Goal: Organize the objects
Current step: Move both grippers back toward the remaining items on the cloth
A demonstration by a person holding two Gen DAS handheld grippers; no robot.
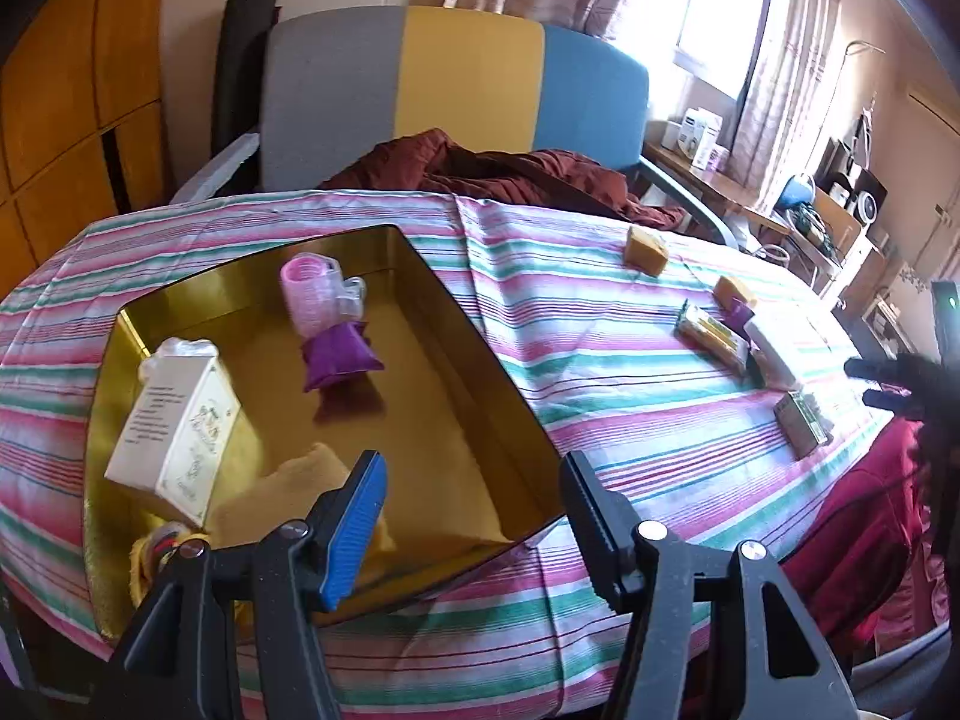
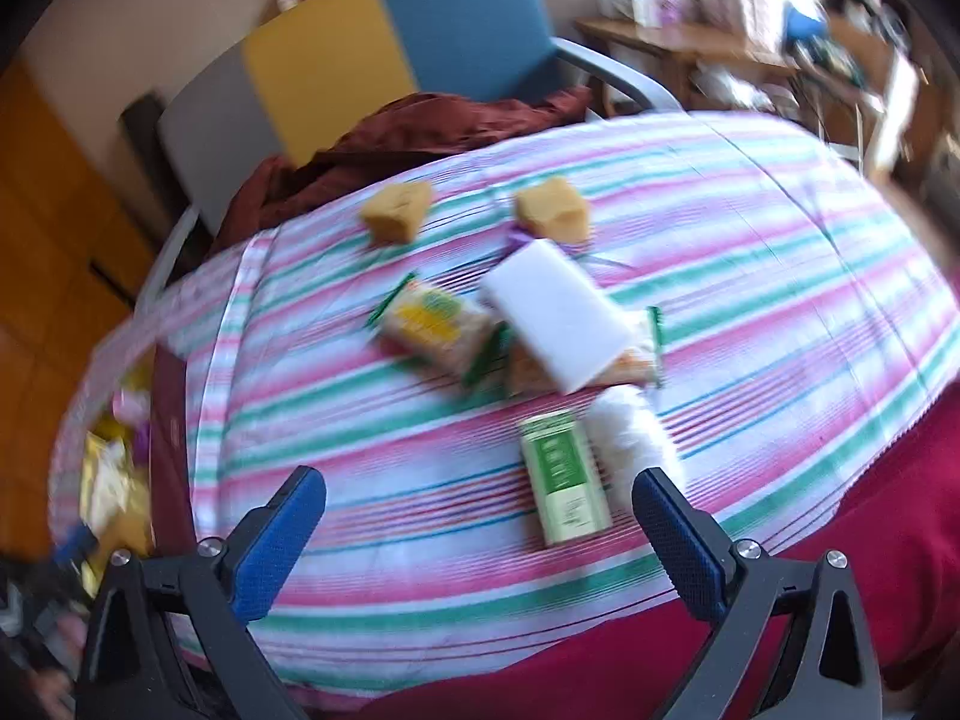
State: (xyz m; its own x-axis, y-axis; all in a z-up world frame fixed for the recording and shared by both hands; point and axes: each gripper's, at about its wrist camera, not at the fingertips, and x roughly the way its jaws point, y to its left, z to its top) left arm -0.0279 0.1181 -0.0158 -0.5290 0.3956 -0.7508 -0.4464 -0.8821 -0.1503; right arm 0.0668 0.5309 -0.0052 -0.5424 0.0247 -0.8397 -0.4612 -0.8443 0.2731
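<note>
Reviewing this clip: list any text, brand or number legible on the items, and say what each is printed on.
No text can be read in either view.
White carton in the gold tray: lines of print and a drawing, too small to read.
Green box: white lettering, blurred.
Yellow snack packet: printed design, blurred.
White block: no print visible.

Striped tablecloth (image 1: 600, 360) bears a gold tin (image 1: 456, 324); two sponges (image 2: 399, 210); probably snack packets (image 2: 432, 330).
</note>
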